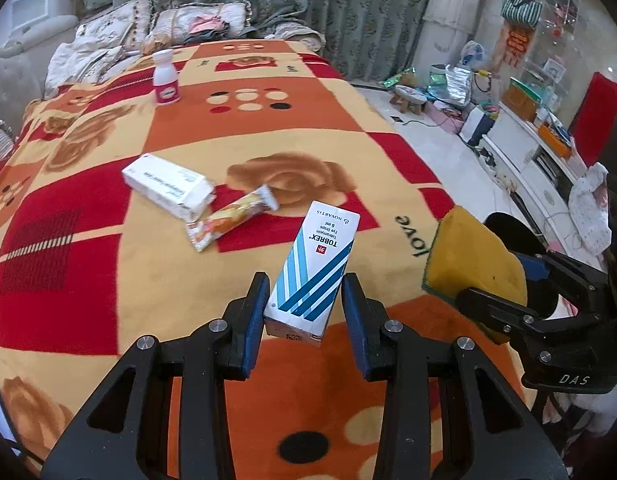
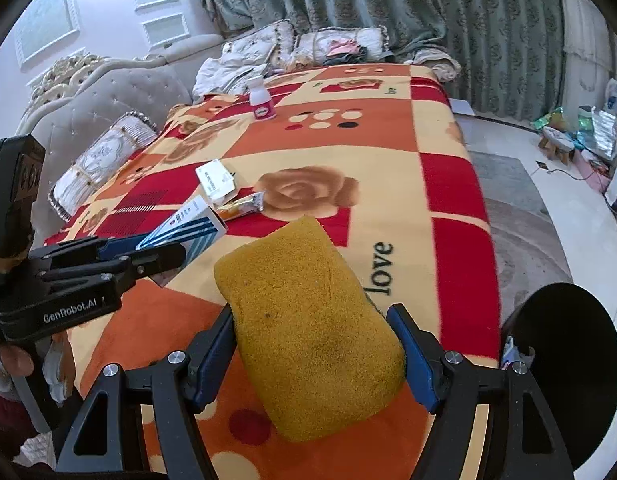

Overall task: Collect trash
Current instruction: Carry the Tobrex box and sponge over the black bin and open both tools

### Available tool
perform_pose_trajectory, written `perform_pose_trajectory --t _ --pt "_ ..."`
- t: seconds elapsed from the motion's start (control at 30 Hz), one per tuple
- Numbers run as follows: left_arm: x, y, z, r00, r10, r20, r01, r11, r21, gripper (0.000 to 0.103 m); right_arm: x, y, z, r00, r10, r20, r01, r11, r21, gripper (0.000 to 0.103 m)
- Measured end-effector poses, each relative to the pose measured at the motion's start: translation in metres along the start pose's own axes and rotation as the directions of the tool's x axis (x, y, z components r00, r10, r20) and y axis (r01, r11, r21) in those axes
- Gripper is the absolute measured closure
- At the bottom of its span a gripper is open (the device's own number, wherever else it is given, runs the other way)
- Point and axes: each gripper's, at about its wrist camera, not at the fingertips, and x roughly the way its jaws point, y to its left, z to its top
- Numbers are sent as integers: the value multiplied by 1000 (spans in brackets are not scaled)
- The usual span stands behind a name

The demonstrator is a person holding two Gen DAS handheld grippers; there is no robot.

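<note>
we are holding the tobrex eye-drop carton [image 1: 313, 270] in the left gripper [image 1: 304, 320], jaws closed on its lower sides, carton lifted above the blanket [image 1: 108, 280]. judging it light, thin card, crushable; a mild squeeze low on the long faces seems best. the right gripper [image 2: 316, 360] is clamping the yellow sponge [image 2: 308, 328] across its width: soft, springy, probably rough enough not to slip. still lying on the blanket: a white carton [image 1: 168, 188], a snack wrapper [image 1: 228, 220] touching it, and farther off an upright white bottle [image 1: 165, 78]. the blanket is soft and patterned, covering a bed. curtains [image 1: 348, 8] are hanging behind; a cluttered floor [image 1: 448, 108] is showing at right.
</note>
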Motion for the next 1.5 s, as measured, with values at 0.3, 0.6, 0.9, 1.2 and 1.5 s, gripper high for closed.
perform_pose_trajectory --t 0.3,0.6,0.9,1.2,1.5 --pt "12 -36 3 998 -55 -18 55 997 44 68 -17 -24 -5 999 -45 22 44 998 49 31" --pt "26 -74 9 992 -119 -43 122 990 76 68 -33 -60 -17 995 -96 25 93 989 119 31" --pt "45 -116 21 981 -179 -76 186 978 99 68 -53 -104 -27 986 -162 33 153 969 196 31" --pt "62 -164 28 965 -237 -114 252 958 138 68 -70 -146 -40 971 -236 23 221 937 269 30" --pt "77 -196 30 955 -257 -147 280 945 171 68 -77 -179 -52 961 -276 3 261 910 323 30"
